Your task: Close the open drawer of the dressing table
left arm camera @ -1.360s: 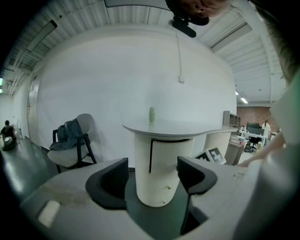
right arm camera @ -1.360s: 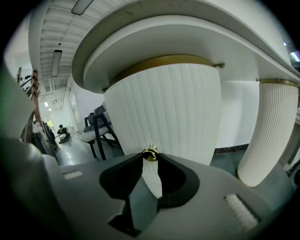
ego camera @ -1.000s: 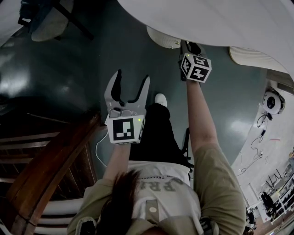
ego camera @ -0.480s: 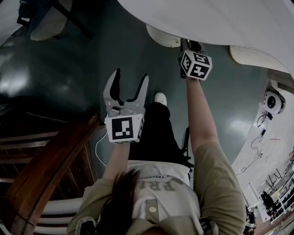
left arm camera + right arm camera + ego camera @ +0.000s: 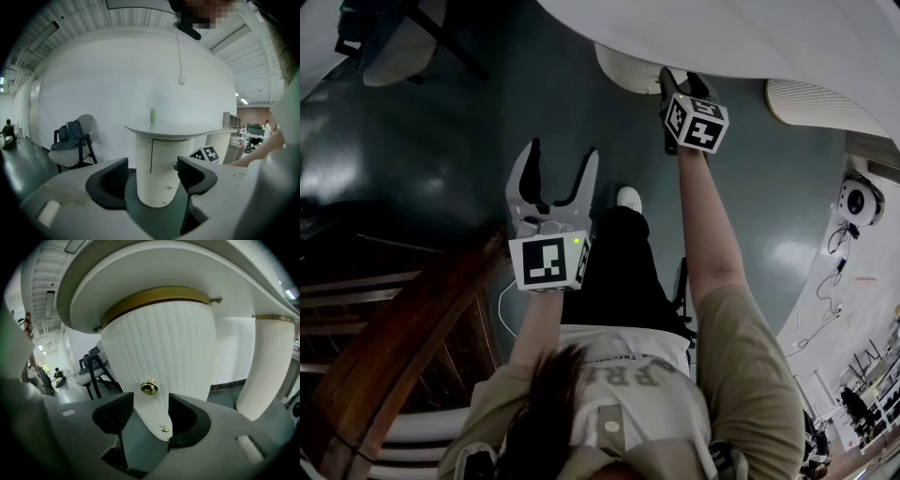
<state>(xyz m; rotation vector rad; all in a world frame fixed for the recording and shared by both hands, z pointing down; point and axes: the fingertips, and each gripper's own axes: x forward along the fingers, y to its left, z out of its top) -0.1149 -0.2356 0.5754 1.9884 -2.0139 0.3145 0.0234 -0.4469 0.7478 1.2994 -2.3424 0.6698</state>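
Observation:
The white dressing table top arcs across the top of the head view, with its ribbed pedestal below it. My right gripper is up against that pedestal. In the right gripper view its jaws are opening, with nothing between the pads. The brass knob on the ribbed front sits just ahead of and above the gap, and a smaller knob lies lower. My left gripper hangs open over the floor, well back from the pedestal.
A chair with clothes on it stands left of the table. A small vase sits on the tabletop. A second ribbed leg is at the right. Wooden furniture lies at my lower left.
The right gripper's marker cube sits slightly higher in the head view, nearer the pedestal. The left gripper has barely shifted.

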